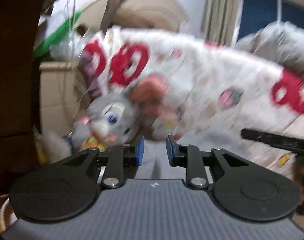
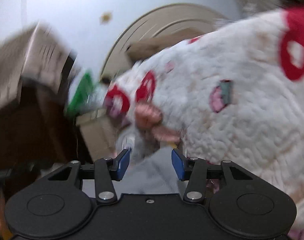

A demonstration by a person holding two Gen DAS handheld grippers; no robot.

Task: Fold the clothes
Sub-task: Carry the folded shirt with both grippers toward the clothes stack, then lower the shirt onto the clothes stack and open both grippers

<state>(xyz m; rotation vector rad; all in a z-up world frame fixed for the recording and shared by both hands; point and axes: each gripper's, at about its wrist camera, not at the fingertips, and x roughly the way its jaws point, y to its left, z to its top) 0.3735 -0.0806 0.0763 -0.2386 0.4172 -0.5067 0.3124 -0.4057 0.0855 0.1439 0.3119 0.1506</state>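
Two blue-padded fingers of the left gripper [image 1: 155, 150] are standing a narrow gap apart in the left wrist view, and a grey cloth [image 1: 152, 160] is running between them toward the camera. Whether the pads are actually pinching it I cannot tell, since a sliver of space is showing on each side. The cloth is looking plain, soft and pale grey, with one lengthwise crease, its long axis lying straight along the fingers. Beyond the tips a white fleecy blanket [image 1: 202, 76] with red ring-like shapes is stretching across the view, and a grey plush rabbit [image 1: 112, 120] is lying on its side just past the left finger. A black bar [image 1: 275, 140] is reaching in from the right edge. All of it is smeared by motion blur.

Seen from the right wrist, the right gripper [image 2: 151, 163] is holding its fingers moderately apart, and the grey cloth [image 2: 154, 172] is lying in the gap, narrowing toward the tips and widening toward the camera. It is not visibly touching either pad. Its long axis is again following the fingers. The white blanket [image 2: 241, 110] is filling the right half, and a cardboard box [image 2: 28, 60] is blurring at the left.
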